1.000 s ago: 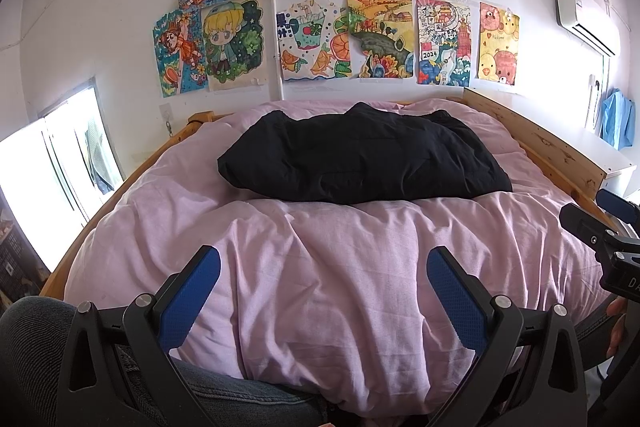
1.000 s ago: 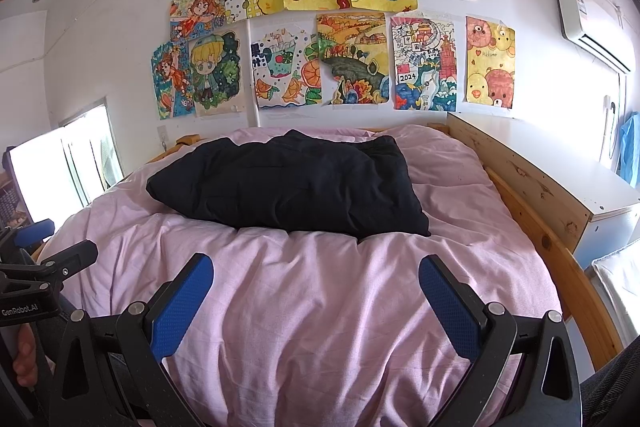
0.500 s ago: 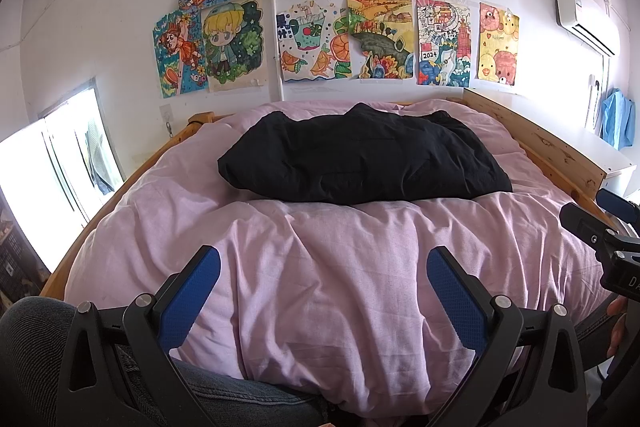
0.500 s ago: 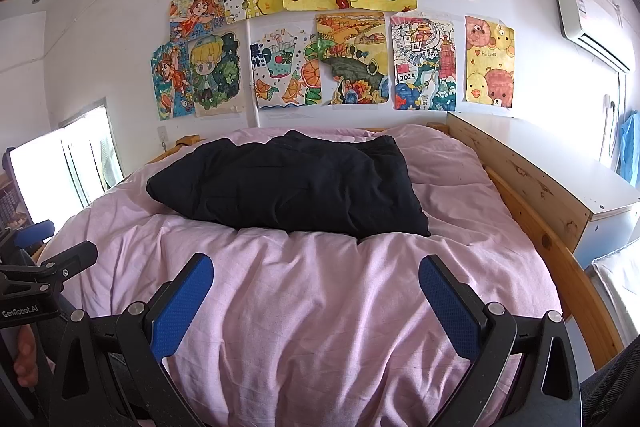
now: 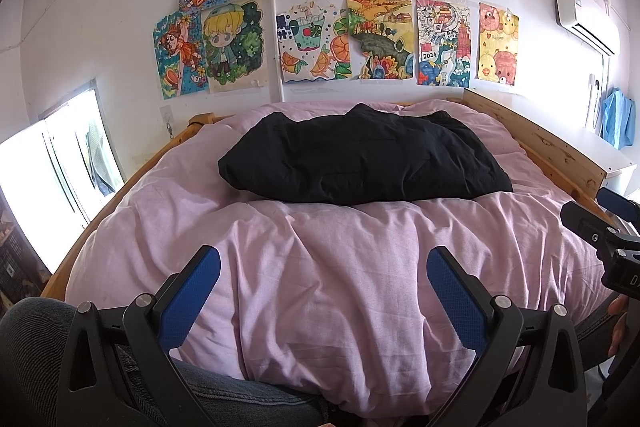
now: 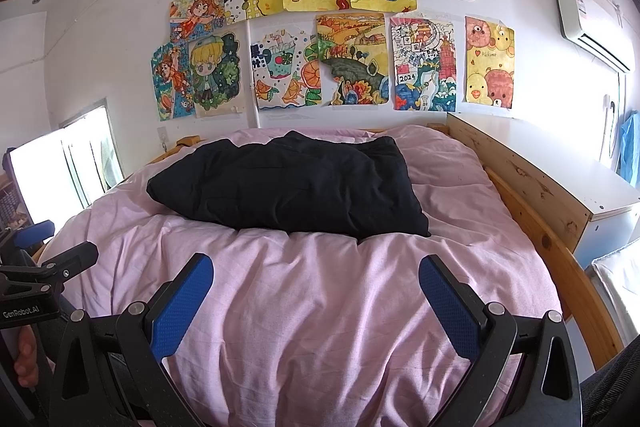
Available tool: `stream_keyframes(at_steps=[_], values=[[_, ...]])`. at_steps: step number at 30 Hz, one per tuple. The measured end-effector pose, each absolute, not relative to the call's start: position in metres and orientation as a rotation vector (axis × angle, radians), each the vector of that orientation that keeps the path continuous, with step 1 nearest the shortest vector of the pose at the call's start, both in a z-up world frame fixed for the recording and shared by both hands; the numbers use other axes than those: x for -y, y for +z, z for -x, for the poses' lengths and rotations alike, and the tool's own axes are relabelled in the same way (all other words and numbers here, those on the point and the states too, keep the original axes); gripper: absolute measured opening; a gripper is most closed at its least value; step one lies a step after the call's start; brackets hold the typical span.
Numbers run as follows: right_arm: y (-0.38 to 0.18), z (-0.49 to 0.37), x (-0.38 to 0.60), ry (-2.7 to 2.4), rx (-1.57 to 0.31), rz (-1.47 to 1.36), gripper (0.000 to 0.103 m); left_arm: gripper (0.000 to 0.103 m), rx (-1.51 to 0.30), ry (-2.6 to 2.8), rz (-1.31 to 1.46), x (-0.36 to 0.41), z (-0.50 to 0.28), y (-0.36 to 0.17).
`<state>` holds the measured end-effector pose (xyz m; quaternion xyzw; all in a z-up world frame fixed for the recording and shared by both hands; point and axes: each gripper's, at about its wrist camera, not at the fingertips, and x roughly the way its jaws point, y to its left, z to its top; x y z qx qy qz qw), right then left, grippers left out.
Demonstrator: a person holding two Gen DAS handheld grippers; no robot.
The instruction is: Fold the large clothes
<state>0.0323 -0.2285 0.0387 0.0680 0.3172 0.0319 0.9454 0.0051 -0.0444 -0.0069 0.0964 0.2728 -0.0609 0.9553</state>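
Observation:
A black garment (image 5: 360, 159) (image 6: 292, 187) lies folded in a thick bundle on the far half of the pink duvet (image 5: 340, 287) (image 6: 320, 307). My left gripper (image 5: 322, 267) hovers open over the near end of the bed, well short of the garment, with nothing between its blue pads. My right gripper (image 6: 316, 275) is likewise open and empty, at the same near end. Each view catches the other gripper at its edge: the right one (image 5: 600, 231) and the left one (image 6: 48, 263).
The bed has a wooden frame (image 6: 540, 227) with a raised board on the right. A white cabinet (image 6: 600, 195) stands beyond it. Drawings (image 5: 340, 7) cover the wall behind. A window (image 5: 48, 179) is at the left. A person's jeans-clad leg (image 5: 36, 347) is below.

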Motion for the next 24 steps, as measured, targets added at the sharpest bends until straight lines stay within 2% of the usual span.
stream_keyframes(at_steps=[24], values=[[0.0386,-0.0324,0.2287,0.066,-0.647,-0.139,0.103,0.102,-0.539,-0.106,-0.201,0.0428,-0.0054,-0.0026]])
